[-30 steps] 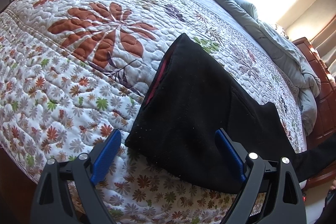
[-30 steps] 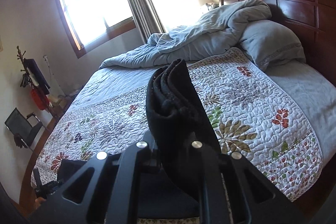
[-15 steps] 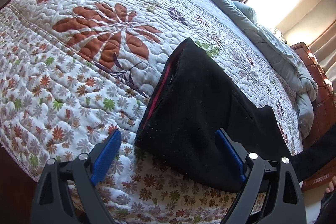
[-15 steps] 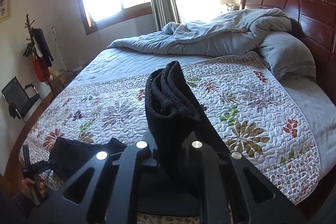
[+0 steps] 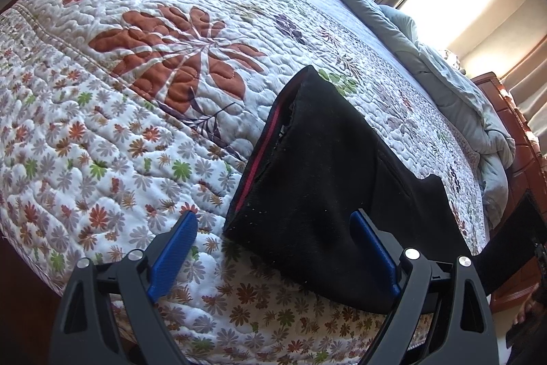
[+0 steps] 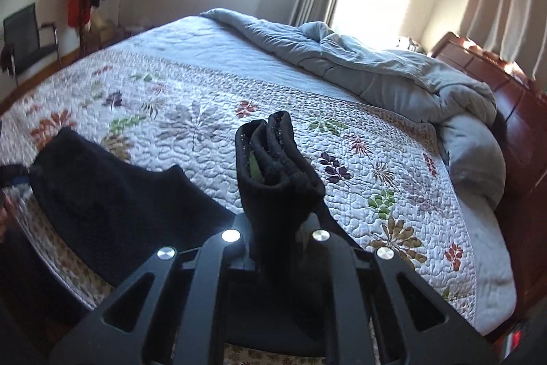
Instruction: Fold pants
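The right gripper [image 6: 277,228] is clamped on a bunched end of the black pants [image 5: 318,194], which lie on the floral quilt [image 5: 136,91] at lower centre of the left view. The left gripper [image 5: 273,248] stands open over the waistband corner, apparently not touching. Carry the held end across level, keeping edges aligned before release.

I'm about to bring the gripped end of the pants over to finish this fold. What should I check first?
1. Right gripper clamped on the bunched pants end: ok.
2. Left gripper open, blue pads not pressing the cloth: ok.
3. Waistband end lying flat on the quilt: ok.
4. Both legs caught in the grip: cannot tell.
5. Landing spot free of the duvet: ok.
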`<state>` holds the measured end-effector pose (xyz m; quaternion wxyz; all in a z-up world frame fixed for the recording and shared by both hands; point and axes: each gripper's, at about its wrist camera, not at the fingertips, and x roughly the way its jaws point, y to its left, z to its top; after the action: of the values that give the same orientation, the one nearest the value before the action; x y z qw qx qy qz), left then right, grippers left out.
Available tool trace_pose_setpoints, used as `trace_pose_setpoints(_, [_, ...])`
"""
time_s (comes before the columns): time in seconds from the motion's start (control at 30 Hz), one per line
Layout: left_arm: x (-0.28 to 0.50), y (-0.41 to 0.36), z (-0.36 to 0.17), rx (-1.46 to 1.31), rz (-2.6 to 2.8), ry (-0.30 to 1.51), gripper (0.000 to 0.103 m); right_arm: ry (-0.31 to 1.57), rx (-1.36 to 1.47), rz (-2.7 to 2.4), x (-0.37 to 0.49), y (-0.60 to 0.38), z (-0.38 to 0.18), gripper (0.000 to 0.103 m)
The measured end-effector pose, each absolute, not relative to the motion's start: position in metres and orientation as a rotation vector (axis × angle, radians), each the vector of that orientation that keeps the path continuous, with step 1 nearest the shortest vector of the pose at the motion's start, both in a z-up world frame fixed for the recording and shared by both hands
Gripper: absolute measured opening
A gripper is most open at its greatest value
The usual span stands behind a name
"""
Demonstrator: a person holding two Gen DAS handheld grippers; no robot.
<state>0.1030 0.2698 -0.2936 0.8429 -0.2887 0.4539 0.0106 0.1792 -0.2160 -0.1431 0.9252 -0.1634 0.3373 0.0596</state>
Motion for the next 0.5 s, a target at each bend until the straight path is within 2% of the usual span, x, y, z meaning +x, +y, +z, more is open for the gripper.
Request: trace_pose_setpoints(0.5, [0.1, 0.274, -0.292, -0.624, 0.024, 0.954, 0.091, 0.753, -0.458, 0.156, 0.187, -0.177, -0.178, 0.01])
